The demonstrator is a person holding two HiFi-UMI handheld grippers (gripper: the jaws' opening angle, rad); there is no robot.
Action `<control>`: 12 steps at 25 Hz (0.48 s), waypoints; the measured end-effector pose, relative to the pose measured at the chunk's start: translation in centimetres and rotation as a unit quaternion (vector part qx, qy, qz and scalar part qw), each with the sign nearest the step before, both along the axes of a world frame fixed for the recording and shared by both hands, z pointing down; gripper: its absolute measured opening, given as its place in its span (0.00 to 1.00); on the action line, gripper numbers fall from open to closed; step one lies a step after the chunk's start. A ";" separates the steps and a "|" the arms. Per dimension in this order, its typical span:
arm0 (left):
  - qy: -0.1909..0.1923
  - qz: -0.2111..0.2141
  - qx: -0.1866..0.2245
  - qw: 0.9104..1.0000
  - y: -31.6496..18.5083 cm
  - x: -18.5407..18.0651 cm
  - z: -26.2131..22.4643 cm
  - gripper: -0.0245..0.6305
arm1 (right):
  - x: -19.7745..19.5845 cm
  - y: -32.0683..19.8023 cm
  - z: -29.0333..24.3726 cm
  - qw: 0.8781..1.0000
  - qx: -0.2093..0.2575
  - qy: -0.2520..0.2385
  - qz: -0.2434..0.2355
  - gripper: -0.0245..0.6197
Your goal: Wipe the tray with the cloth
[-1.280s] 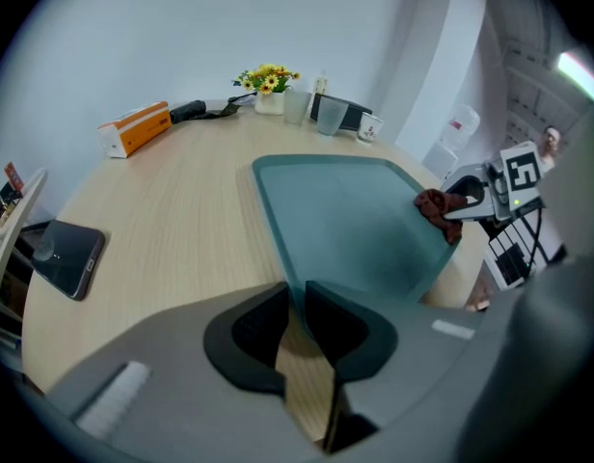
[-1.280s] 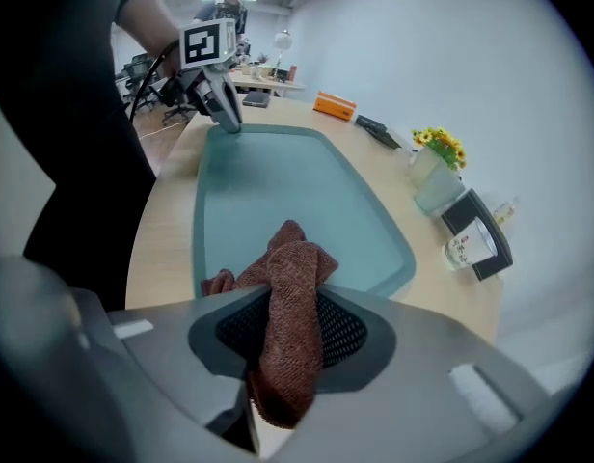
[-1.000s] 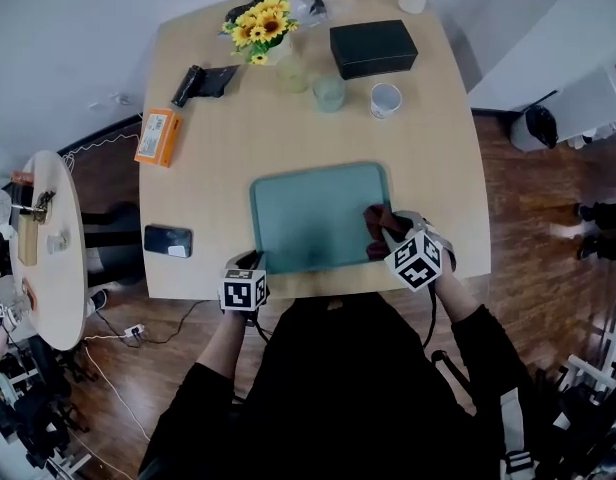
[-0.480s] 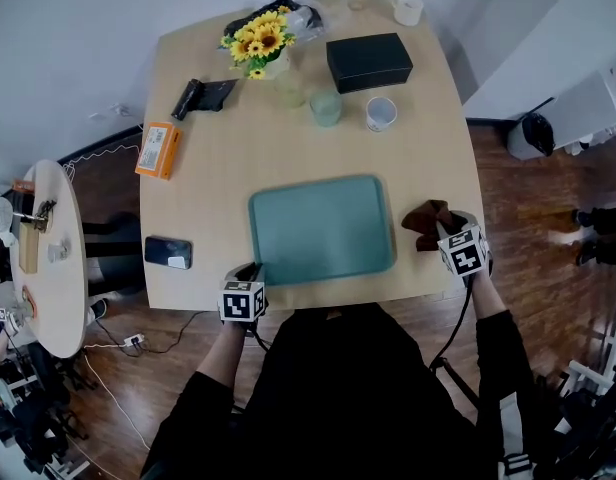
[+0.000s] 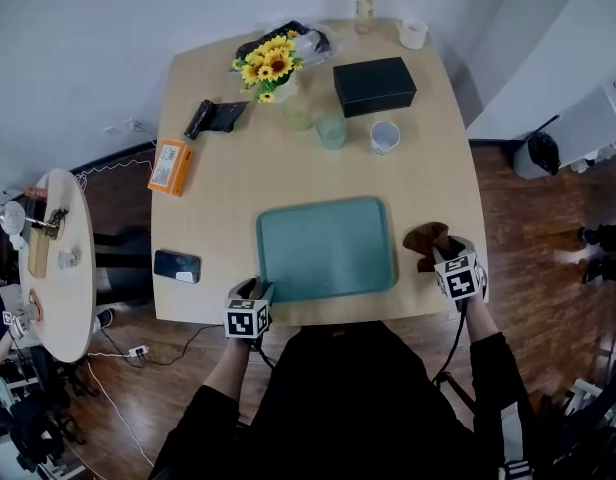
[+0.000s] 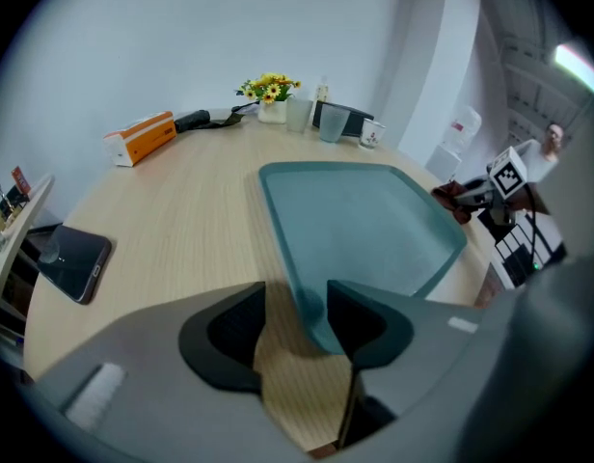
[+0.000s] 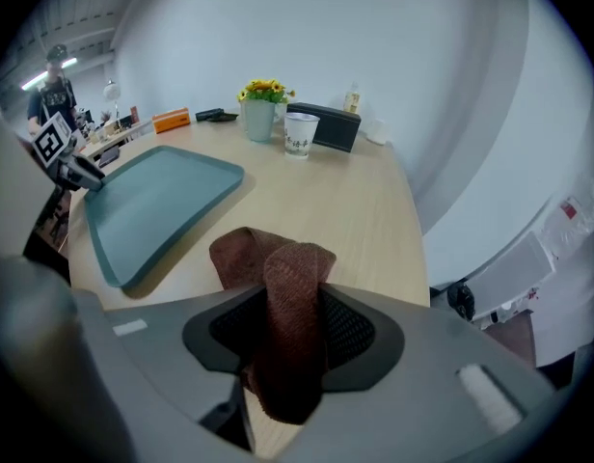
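A: Where does the tray (image 5: pixel 328 248) sit for us?
B: Flat on the table (image 5: pixel 228 193), close to our edge, its long side running left to right. Its near left corner reaches in between the jaws of our left gripper (image 6: pixel 295 307).
A: Are we clamped on that corner?
B: No. Those jaws have just been opening and stand apart, the rim closer to the right pad, wood showing beside the left one.
A: And the cloth (image 5: pixel 423 236)?
B: Brown and bunched on the wood just right of the tray, with a strip of bare table between them. It lies close to the table's right edge. A fold of it stands between the jaws of our right gripper (image 7: pixel 289 312), which have just been opening too. We read them as released, with the cloth lodged there rather than squeezed.
A: What room do we have around the tray?
B: Bare wood on the left as far as the dark phone (image 5: pixel 178 265), and a wide bare band beyond the far rim. There is little room at the near edge.
A: What stands beyond that band?
B: A green glass (image 5: pixel 332 131) and a white cup (image 5: pixel 385 136), then a black box (image 5: pixel 374 85) and a vase of sunflowers (image 5: pixel 270 68). An orange box (image 5: pixel 170 167) lies at the left edge. All are well apart from the tray.
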State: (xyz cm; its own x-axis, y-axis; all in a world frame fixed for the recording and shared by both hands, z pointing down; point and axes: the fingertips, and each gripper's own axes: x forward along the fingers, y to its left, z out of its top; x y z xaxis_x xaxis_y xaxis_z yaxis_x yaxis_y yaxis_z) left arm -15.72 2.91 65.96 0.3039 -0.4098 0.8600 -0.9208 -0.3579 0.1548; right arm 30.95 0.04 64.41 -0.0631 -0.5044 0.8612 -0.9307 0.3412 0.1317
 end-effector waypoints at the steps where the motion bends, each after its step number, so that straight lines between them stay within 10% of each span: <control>1: 0.004 -0.005 0.004 1.000 0.0 0.1 -0.3 0.33 | -0.1 0.1 -0.7 1.000 0.011 -0.008 0.010 0.29; 12: 0.069 0.024 0.140 0.988 -0.7 7.3 -12.2 0.33 | -8.9 0.1 -15.8 0.967 0.211 -0.145 0.011 0.27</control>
